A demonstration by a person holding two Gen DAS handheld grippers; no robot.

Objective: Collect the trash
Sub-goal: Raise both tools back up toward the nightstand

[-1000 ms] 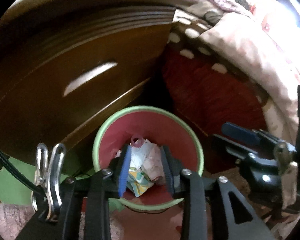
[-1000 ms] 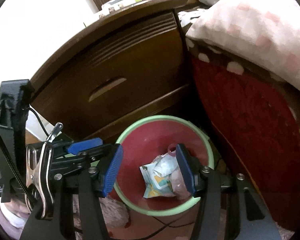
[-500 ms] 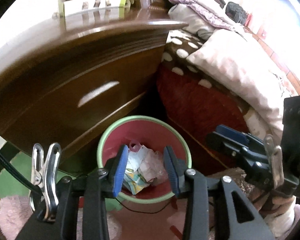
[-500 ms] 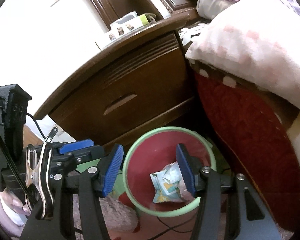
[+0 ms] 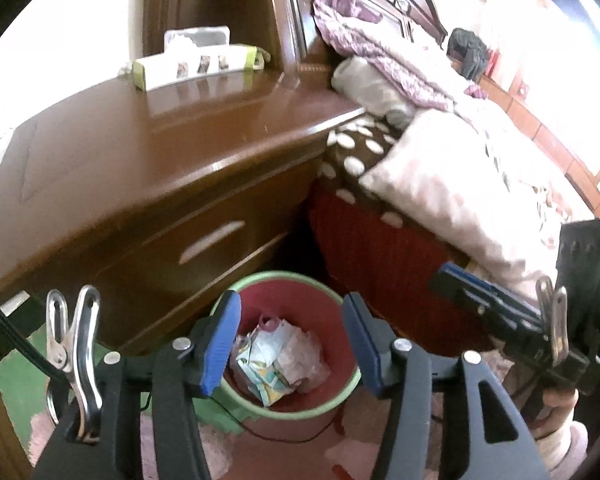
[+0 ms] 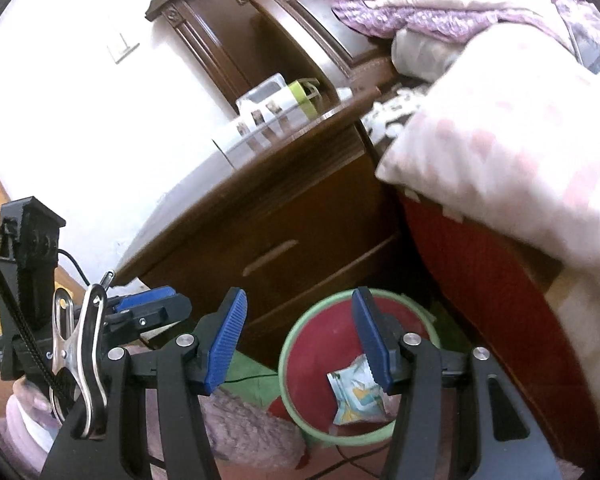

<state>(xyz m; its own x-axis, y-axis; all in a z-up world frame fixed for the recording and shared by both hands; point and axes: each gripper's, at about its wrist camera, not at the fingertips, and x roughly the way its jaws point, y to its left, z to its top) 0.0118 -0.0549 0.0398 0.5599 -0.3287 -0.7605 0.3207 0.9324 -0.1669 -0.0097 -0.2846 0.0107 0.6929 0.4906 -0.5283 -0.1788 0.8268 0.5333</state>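
A red bin with a green rim [image 5: 342, 398] [image 6: 288, 344] stands on the floor between the nightstand and the bed. Crumpled wrappers and tissue [image 5: 278, 356] [image 6: 354, 394] lie at its bottom. My left gripper [image 5: 290, 344] hangs above the bin; its jaws are opening, with nothing between its blue pads. My right gripper [image 6: 300, 344] is open above the bin's left rim, also with nothing in it. Each gripper shows at the edge of the other's view.
A dark wooden nightstand [image 5: 140, 168] stands behind the bin, with a tissue box [image 5: 198, 62] on top. The bed [image 5: 440, 184] with a pink quilt and red side rises to the right. A pink fluffy mat [image 6: 248, 428] and a thin cable lie by the bin.
Both grippers have risen away from the bin, so it looks smaller and the nightstand top has come into view. The left jaws have widened and let the trash lie in the bin.
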